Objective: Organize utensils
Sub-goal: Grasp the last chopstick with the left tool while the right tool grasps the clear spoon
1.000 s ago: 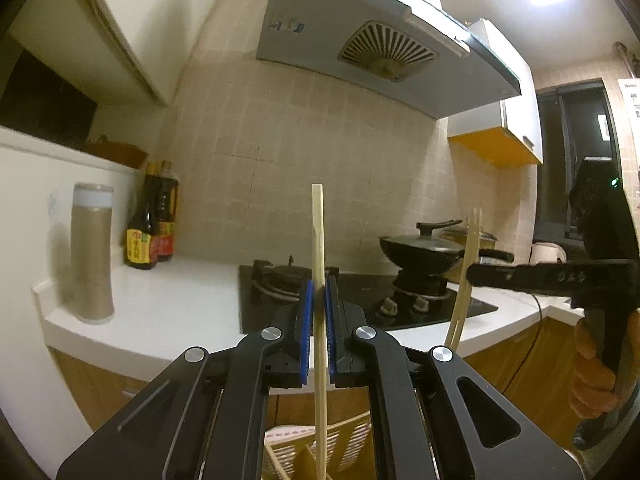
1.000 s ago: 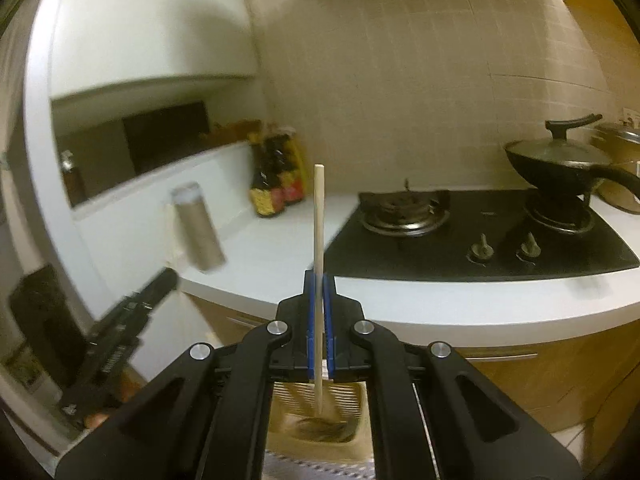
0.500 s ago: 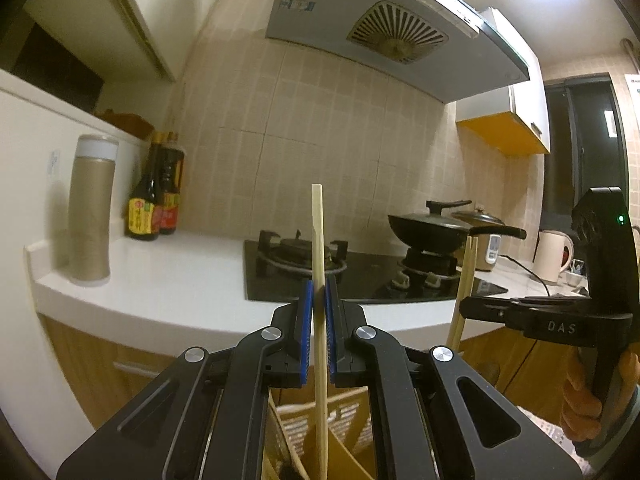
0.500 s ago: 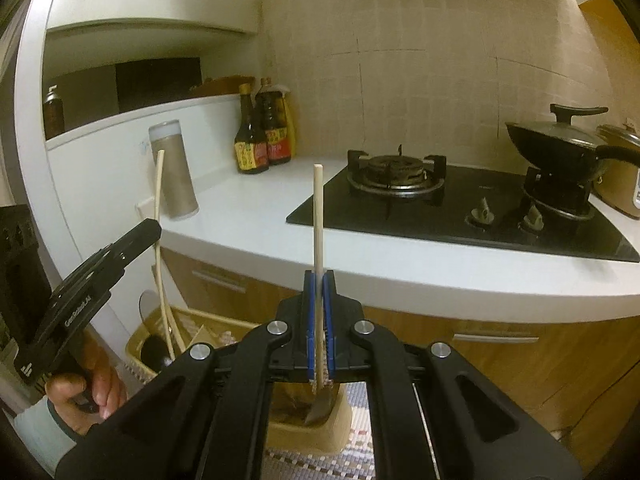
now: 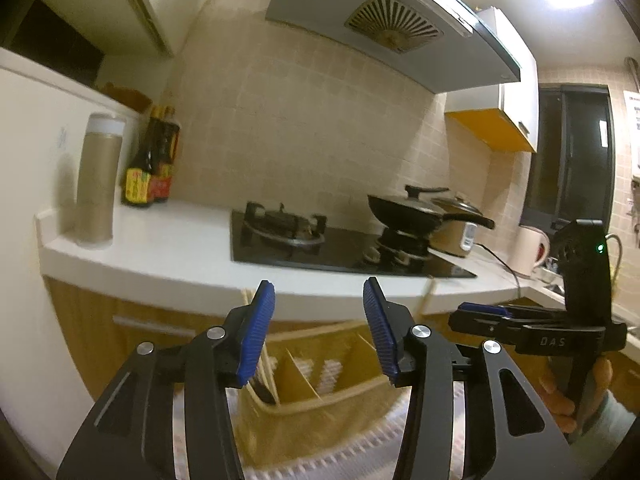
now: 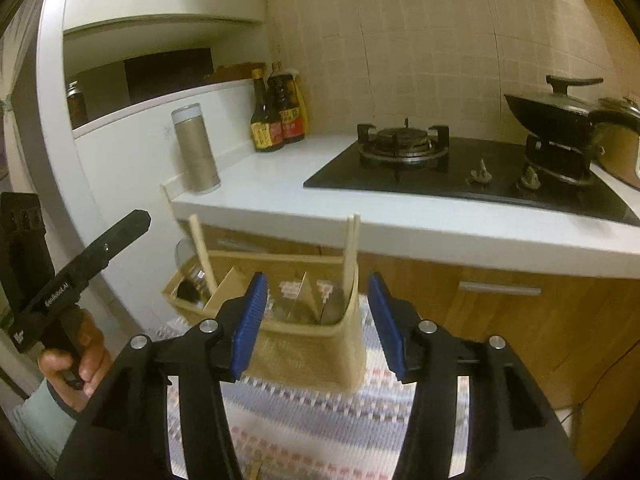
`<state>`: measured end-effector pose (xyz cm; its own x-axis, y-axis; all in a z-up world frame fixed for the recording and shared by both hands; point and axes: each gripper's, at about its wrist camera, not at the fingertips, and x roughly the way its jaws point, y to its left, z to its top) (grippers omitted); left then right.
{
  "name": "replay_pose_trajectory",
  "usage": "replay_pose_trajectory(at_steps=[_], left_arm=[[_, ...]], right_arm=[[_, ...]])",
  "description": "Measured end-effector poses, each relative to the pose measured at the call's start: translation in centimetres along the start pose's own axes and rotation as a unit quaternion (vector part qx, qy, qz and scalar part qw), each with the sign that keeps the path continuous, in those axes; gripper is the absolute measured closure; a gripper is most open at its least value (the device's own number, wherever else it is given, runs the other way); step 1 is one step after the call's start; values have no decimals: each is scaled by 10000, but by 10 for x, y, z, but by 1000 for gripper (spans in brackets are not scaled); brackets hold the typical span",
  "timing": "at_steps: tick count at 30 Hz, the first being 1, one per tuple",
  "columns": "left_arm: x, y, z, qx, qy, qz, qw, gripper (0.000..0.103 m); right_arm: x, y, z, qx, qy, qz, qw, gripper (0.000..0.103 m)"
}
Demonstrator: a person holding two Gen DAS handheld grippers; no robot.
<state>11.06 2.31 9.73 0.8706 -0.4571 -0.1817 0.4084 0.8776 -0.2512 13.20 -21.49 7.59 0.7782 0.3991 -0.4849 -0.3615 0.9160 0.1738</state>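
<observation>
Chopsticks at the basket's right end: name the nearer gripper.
Right. The right gripper hovers just in front of those chopsticks; the left gripper sits at the left end of the basket.

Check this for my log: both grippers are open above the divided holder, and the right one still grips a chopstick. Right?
Not quite. The right gripper holds nothing: the right wrist view shows its jaws spread wide with only the holder between them. The chopsticks stand in the holder's end compartment. The left gripper is open too, as you said.
</observation>
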Motion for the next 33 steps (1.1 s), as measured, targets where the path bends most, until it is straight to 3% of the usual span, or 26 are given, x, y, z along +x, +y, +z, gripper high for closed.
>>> replay_pose_trajectory(at_steps=[6, 12, 15, 20, 24, 27, 33], left_arm=[[-11, -15, -10, -272, 844, -179, 9959, 53], [-8, -38, -37, -419, 1947, -221, 9797, 53], [4, -46, -62, -551, 2772, -250, 9589, 53], [23, -54, -105, -592, 3725, -361, 9254, 55], [34, -59, -137, -582, 4149, -373, 9073, 57], [40, -59, -154, -686, 4295, -253, 9001, 59], [49, -69, -173, -461, 4409, 5, 8964, 66]], right_arm=[[-22, 5, -24, 154, 712, -4, 9973, 54], [-24, 14, -67, 232, 1971, -277, 9797, 58], [-16, 17, -93, 286, 2548, -252, 9662, 64], [3, 13, -143, 650, 3479, -142, 9352, 69], [13, 13, -163, 767, 3716, -172, 9250, 75], [17, 16, -170, 766, 3708, -241, 9252, 77], [19, 35, -172, 380, 3499, -494, 9347, 80]])
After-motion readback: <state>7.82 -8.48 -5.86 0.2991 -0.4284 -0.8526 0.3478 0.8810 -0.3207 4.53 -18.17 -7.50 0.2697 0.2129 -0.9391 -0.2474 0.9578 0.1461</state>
